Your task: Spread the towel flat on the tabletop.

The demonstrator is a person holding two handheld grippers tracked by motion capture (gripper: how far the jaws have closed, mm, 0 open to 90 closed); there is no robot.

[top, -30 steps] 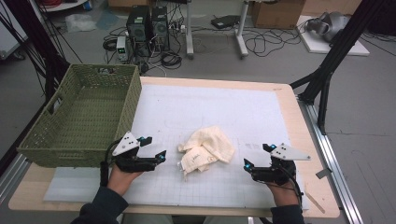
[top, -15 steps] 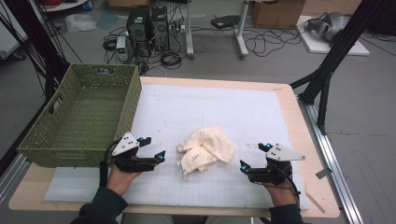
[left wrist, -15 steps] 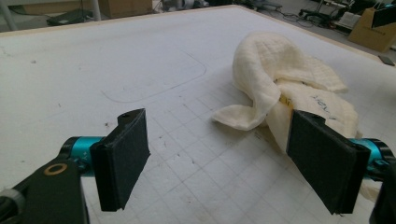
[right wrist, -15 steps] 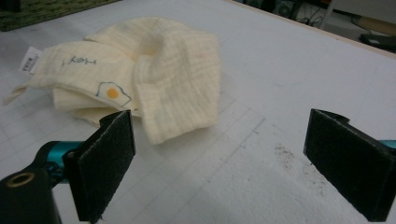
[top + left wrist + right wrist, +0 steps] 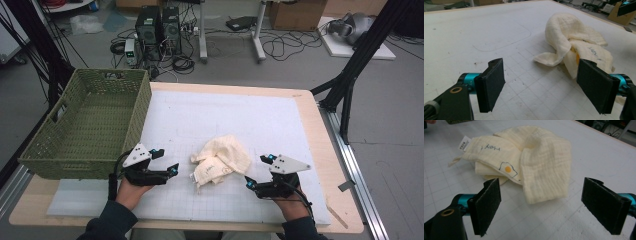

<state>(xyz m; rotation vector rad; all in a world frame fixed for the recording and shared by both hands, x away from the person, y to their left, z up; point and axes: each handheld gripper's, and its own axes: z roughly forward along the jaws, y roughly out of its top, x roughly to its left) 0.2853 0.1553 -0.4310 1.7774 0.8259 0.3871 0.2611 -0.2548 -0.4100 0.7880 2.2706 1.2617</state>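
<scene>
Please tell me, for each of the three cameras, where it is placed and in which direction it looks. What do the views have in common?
High view: above the person's side, looking forward and down on the table; both hands, left tool and right tool show.
Left gripper view: rides on the left tool, looking along its open jaws across the table.
Right gripper view: rides on the right tool, looking along its open jaws.
All three share the cream cloth.

Cloth (image 5: 529, 162) folds hide underside; label (image 5: 464, 143) print too small to read.
</scene>
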